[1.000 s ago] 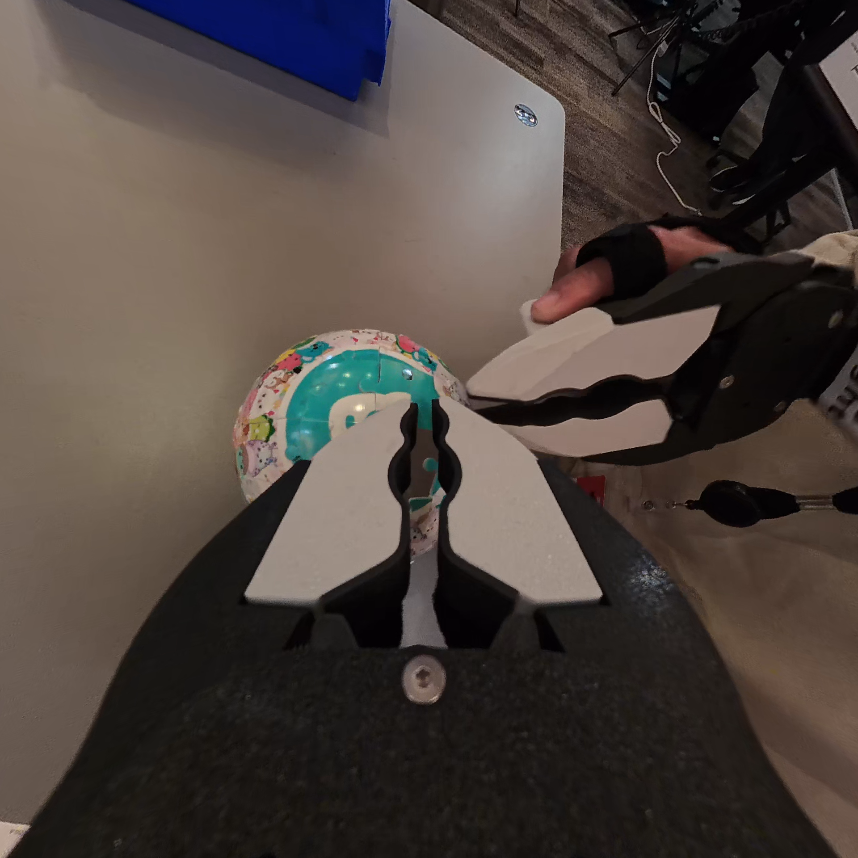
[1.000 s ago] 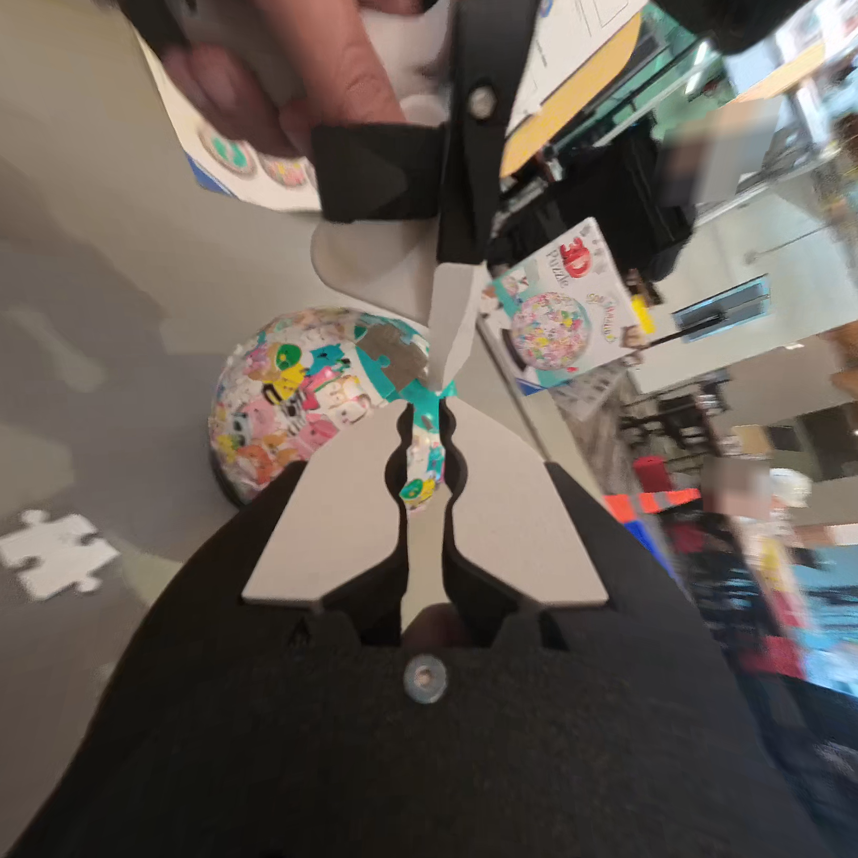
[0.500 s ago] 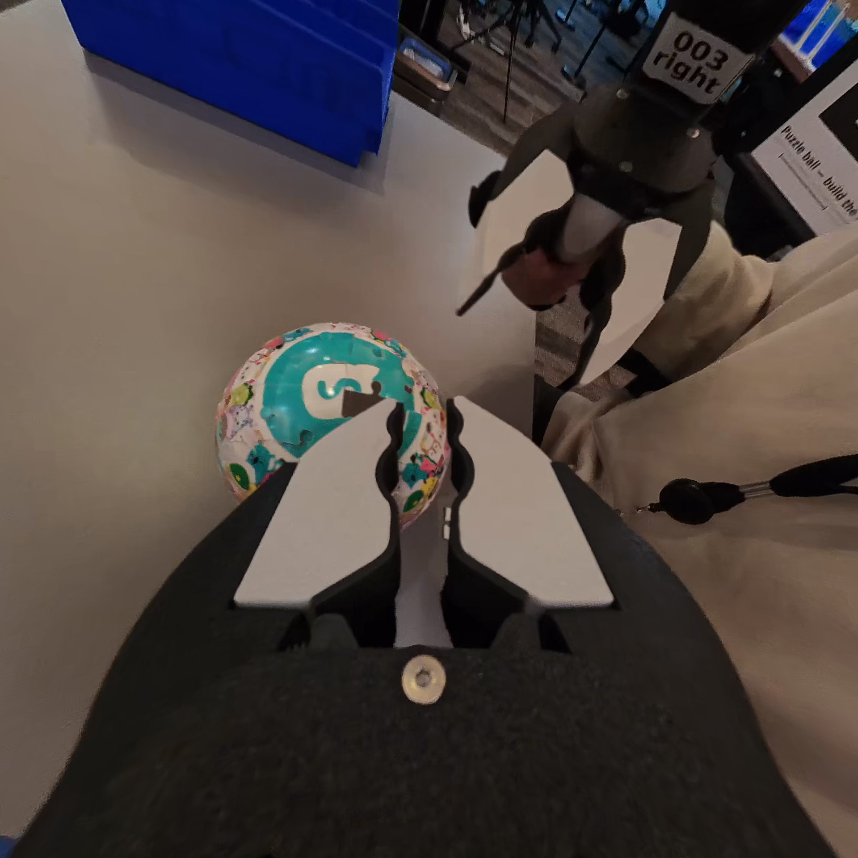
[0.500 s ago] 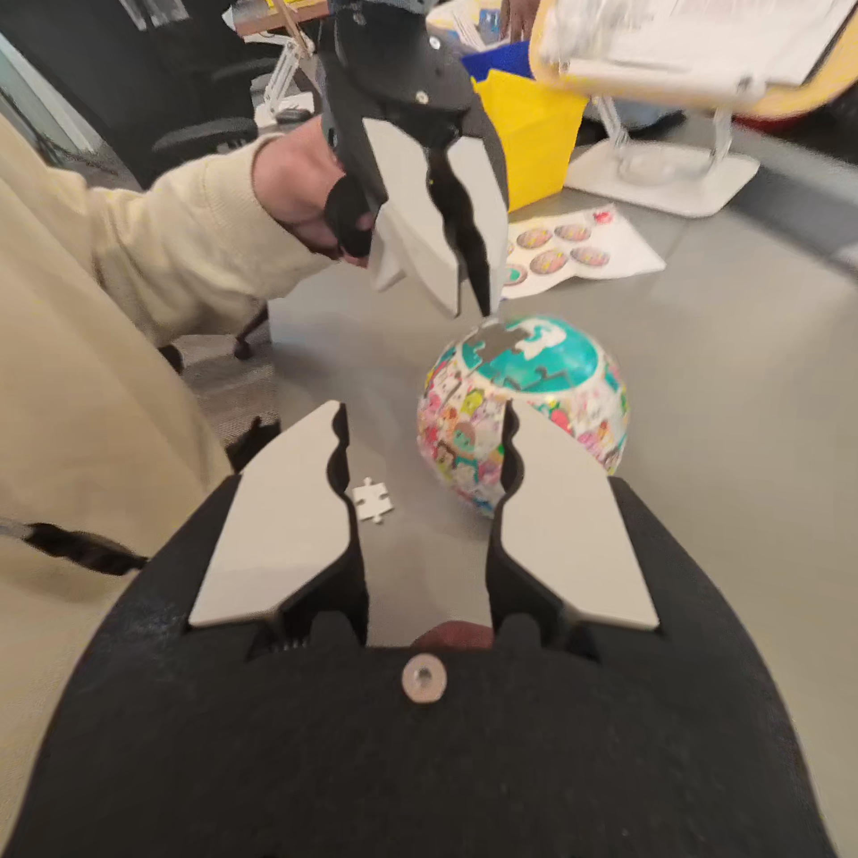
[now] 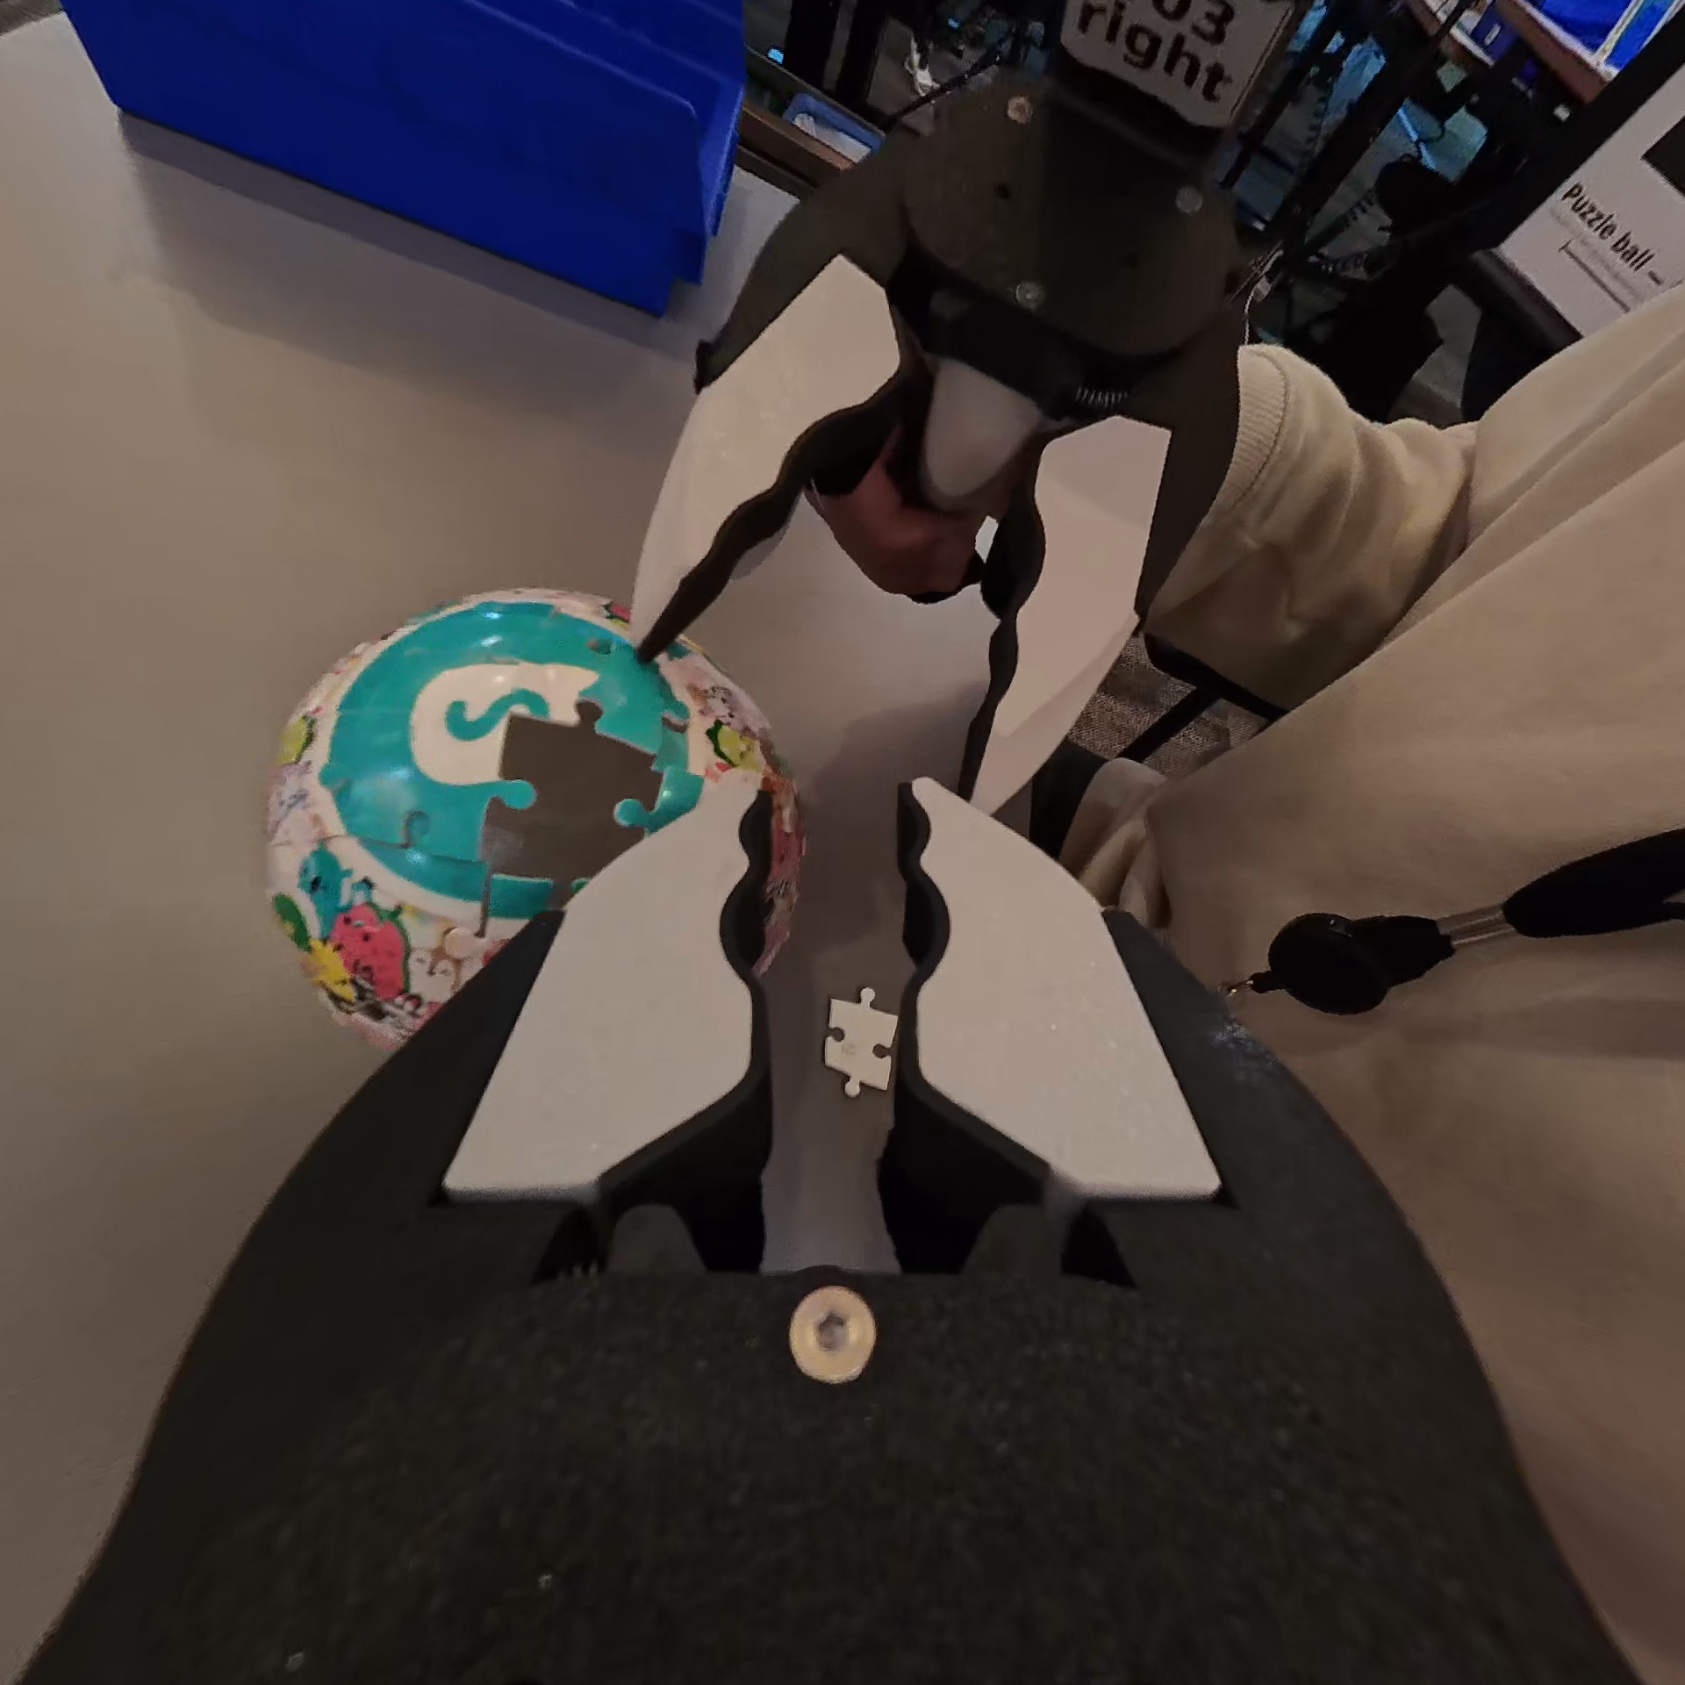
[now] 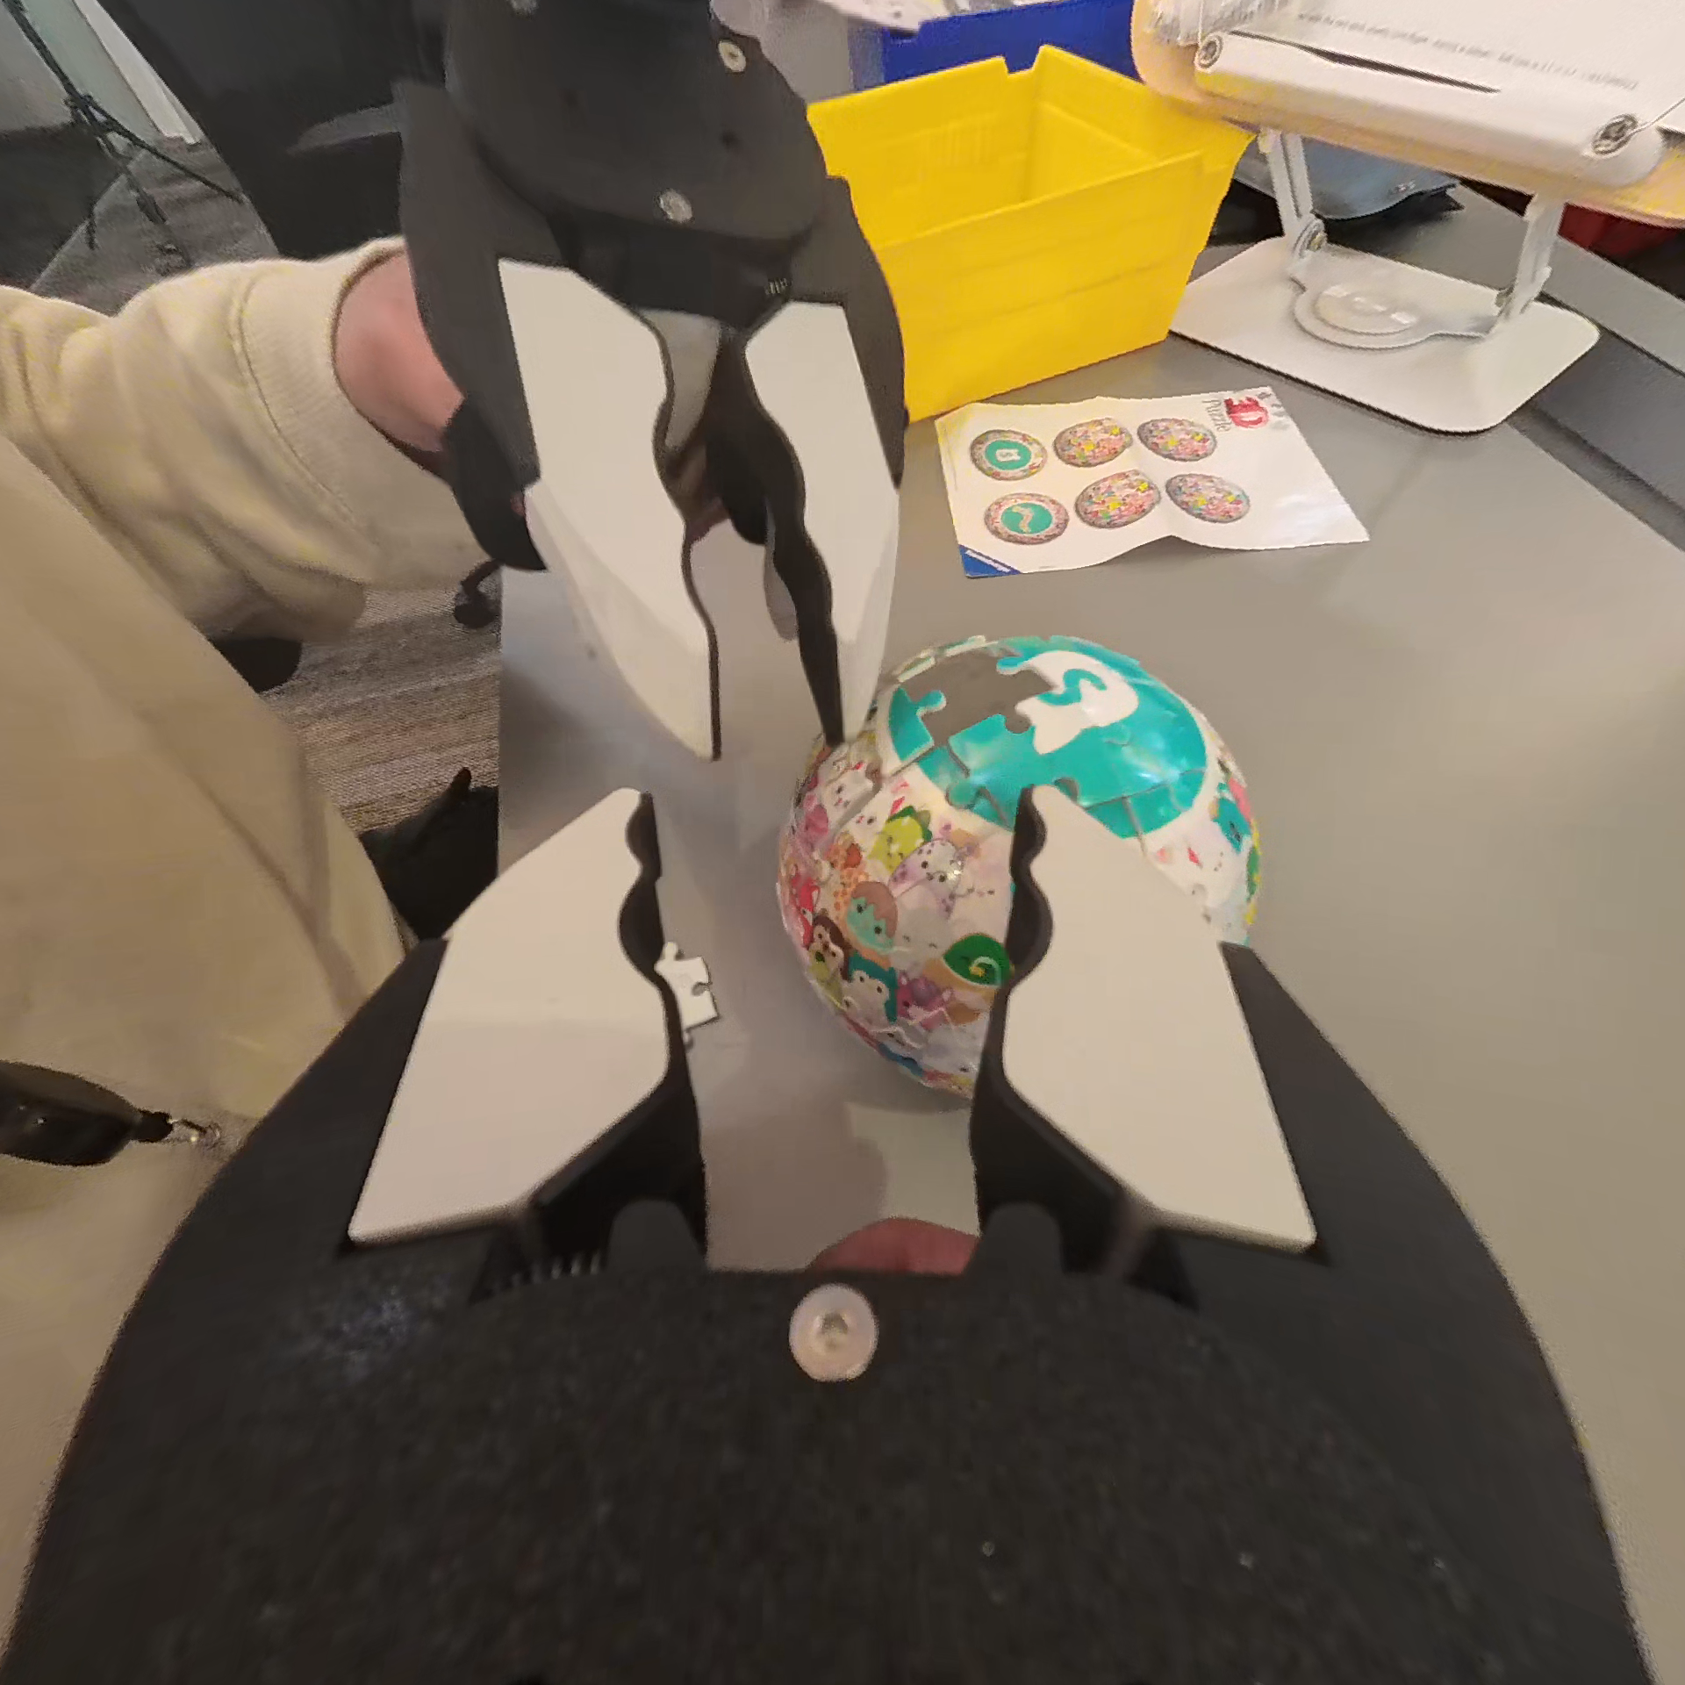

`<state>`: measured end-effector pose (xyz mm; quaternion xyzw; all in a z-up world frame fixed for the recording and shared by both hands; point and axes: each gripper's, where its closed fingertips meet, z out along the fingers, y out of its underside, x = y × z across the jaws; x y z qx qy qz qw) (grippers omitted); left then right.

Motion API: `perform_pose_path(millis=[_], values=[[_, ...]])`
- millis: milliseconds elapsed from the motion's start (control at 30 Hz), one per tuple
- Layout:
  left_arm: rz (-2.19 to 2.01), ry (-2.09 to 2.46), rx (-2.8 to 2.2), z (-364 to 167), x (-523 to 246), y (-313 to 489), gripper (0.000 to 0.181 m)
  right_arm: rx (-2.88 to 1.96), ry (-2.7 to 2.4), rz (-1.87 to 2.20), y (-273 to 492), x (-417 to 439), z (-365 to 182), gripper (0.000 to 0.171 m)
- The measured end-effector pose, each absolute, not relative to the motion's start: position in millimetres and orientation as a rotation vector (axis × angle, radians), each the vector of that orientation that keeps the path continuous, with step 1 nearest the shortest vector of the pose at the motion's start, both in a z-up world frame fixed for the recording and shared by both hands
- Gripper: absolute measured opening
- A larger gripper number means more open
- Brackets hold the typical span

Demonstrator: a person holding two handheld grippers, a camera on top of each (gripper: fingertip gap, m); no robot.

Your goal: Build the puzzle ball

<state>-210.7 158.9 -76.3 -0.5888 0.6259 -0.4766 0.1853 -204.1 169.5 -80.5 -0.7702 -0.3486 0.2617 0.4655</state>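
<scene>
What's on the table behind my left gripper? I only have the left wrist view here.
Observer: A yellow bin stands there; the right wrist view shows it.
Operator: Anything nearer?
Observer: A printed sheet with ball pictures lies flat between the bin and the puzzle ball, touching neither.
Operator: Is my left gripper touching the ball?
Observer: The left gripper has one tip at the ball's upper edge beside the gap. Contact looks likely, but I cannot be sure.
</scene>
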Motion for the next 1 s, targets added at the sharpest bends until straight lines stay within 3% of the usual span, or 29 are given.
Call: perform_pose_path(millis=[1000], values=[[-1.271, 1.704, -1.691, -76.8, -199.1, 171.6, 0.027, -1.864, -0.894, 0.648, 170.6, -213.8, -78.0, 0.077]])
